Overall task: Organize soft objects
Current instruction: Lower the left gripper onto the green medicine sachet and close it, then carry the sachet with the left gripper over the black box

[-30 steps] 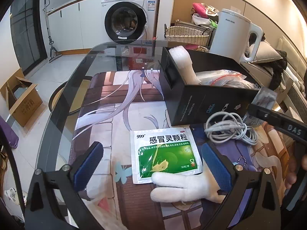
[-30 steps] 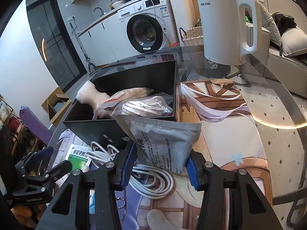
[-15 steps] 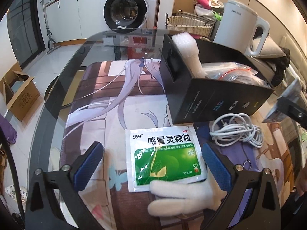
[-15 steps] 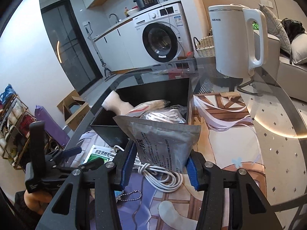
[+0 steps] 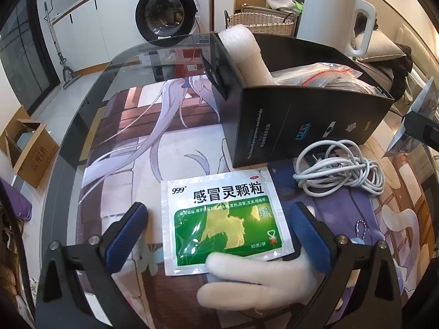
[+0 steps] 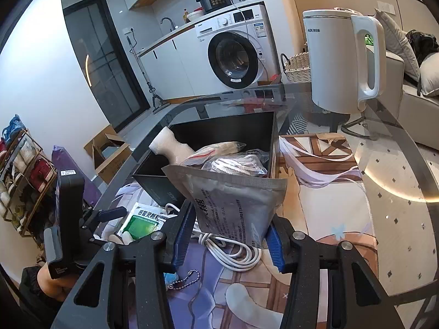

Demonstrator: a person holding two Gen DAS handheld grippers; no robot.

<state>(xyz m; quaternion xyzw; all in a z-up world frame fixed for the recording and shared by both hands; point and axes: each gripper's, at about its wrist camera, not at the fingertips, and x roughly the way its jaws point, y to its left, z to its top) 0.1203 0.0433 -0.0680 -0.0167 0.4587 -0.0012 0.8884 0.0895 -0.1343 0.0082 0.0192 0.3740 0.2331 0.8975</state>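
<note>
My right gripper (image 6: 229, 235) is shut on a grey foil pouch (image 6: 233, 205), held up in front of the black box (image 6: 219, 128). The box holds a white foam piece (image 6: 170, 148) and clear bags (image 6: 236, 161). My left gripper (image 5: 216, 224) stands open over a green and white medicine sachet (image 5: 225, 219) lying flat on the mat. A white plush glove (image 5: 260, 282) lies just below the sachet, between the left fingers. A coiled white cable (image 5: 340, 170) rests right of the sachet, beside the box (image 5: 301, 126). The grey pouch (image 5: 419, 120) shows at the left wrist view's right edge.
A white electric kettle (image 6: 340, 63) stands on the glass table (image 6: 397, 170) behind the box. A printed mat (image 5: 131, 142) covers the table. A small keychain (image 6: 183, 277) lies near the cable. A wicker basket (image 5: 260, 22) and a washing machine (image 5: 167, 8) stand beyond the table.
The left gripper has moved forward and down over the sachet, which now sits higher between its fingers. The right gripper has lifted the grey pouch a little.
</note>
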